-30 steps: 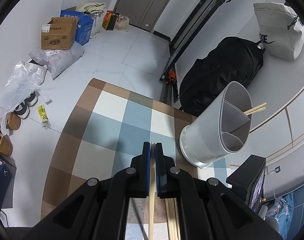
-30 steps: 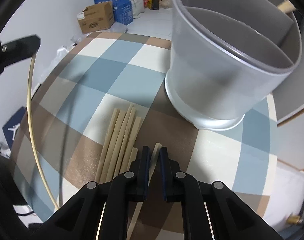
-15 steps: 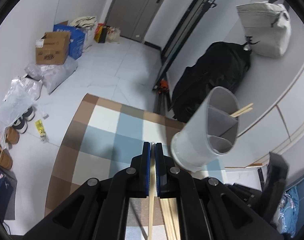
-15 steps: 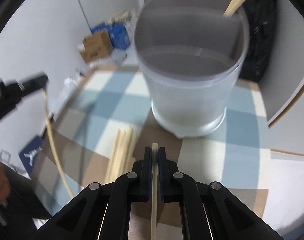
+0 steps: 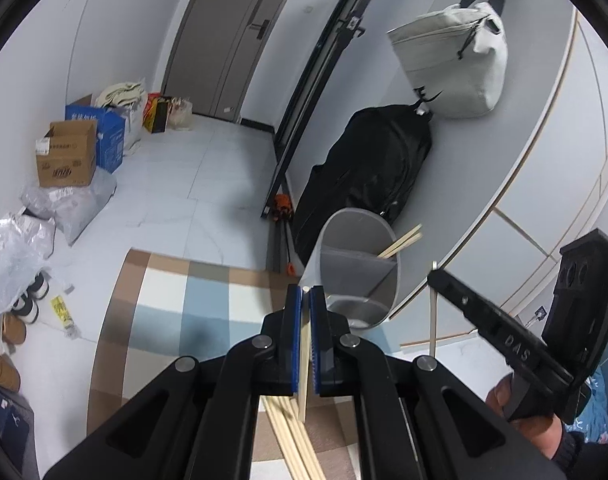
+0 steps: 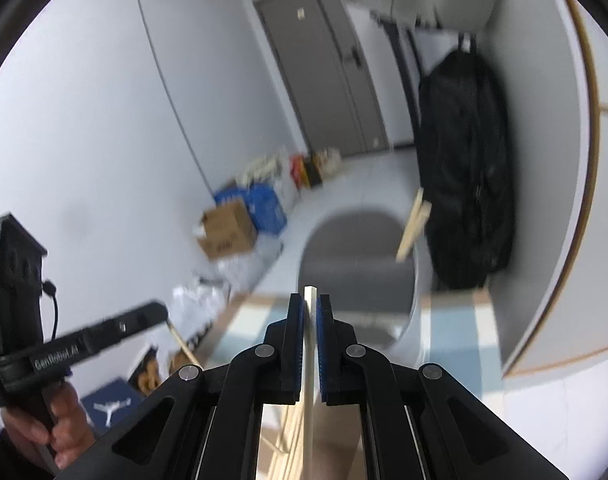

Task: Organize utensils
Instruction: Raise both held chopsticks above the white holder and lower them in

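Note:
My left gripper (image 5: 306,292) is shut on a pale wooden chopstick (image 5: 304,360), raised above the checked tablecloth (image 5: 175,312). My right gripper (image 6: 308,300) is shut on another chopstick (image 6: 308,360); it also shows in the left wrist view (image 5: 434,280) at right, its chopstick hanging down. The white divided utensil holder (image 5: 360,276) stands just beyond both grippers, with two chopsticks (image 5: 400,240) leaning in its far compartment. It shows blurred in the right wrist view (image 6: 360,280). Several loose chopsticks (image 5: 295,440) lie on the cloth below my left gripper.
A black backpack (image 5: 368,180) leans on the wall behind the holder and a grey bag (image 5: 452,64) hangs above it. Cardboard boxes (image 5: 67,156), plastic bags and shoes (image 5: 27,300) lie on the floor to the left.
Both grippers have risen and tilted up, each carrying its chopstick; the holder now looks smaller and lower. The right gripper has come up next to the holder's right side.

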